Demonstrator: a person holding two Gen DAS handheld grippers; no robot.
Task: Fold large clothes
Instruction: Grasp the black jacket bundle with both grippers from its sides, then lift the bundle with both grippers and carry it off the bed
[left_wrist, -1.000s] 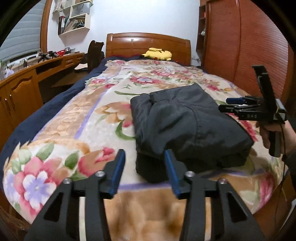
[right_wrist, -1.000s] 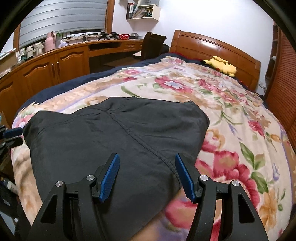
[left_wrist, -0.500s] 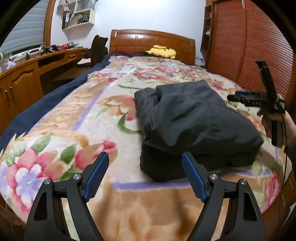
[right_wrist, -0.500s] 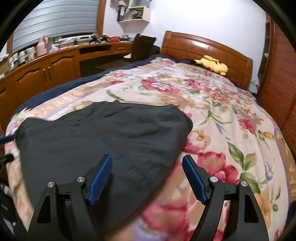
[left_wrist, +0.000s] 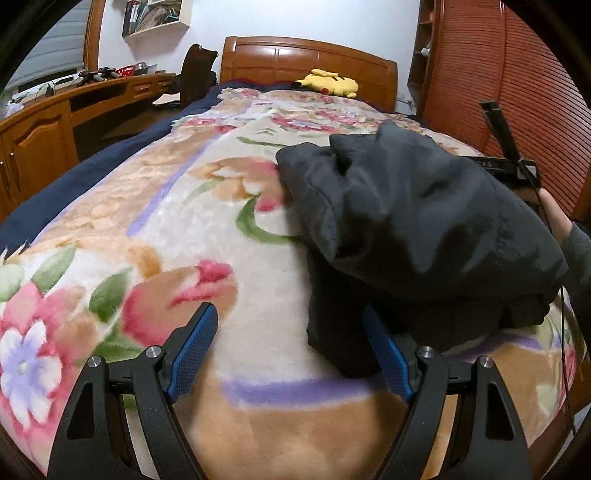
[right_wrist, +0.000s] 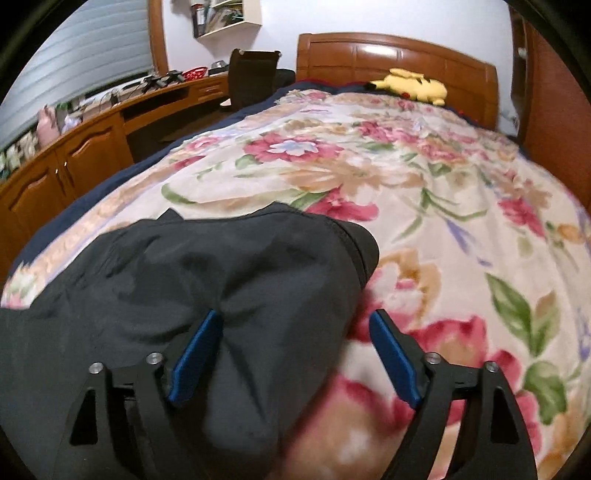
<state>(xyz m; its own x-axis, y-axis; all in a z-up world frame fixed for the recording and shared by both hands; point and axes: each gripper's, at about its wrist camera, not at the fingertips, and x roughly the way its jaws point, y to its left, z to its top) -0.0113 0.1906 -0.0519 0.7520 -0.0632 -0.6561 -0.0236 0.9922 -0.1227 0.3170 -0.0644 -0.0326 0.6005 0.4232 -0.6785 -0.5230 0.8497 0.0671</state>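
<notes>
Dark garment (left_wrist: 413, 221) lies folded on the blanket (left_wrist: 229, 206), ahead-right of the left gripper (left_wrist: 290, 354), under the right gripper (right_wrist: 295, 354). Both spread, empty. Likely final fold; next needs an edge grip.

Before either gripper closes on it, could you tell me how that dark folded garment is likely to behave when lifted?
The dark garment will probably flop and sag: it is soft, creased cloth. Its stacked layers look loose, so a one-edge lift may undo the fold. It rests on the plush floral blanket, so pushing it would likely bunch it rather than slide it.
</notes>
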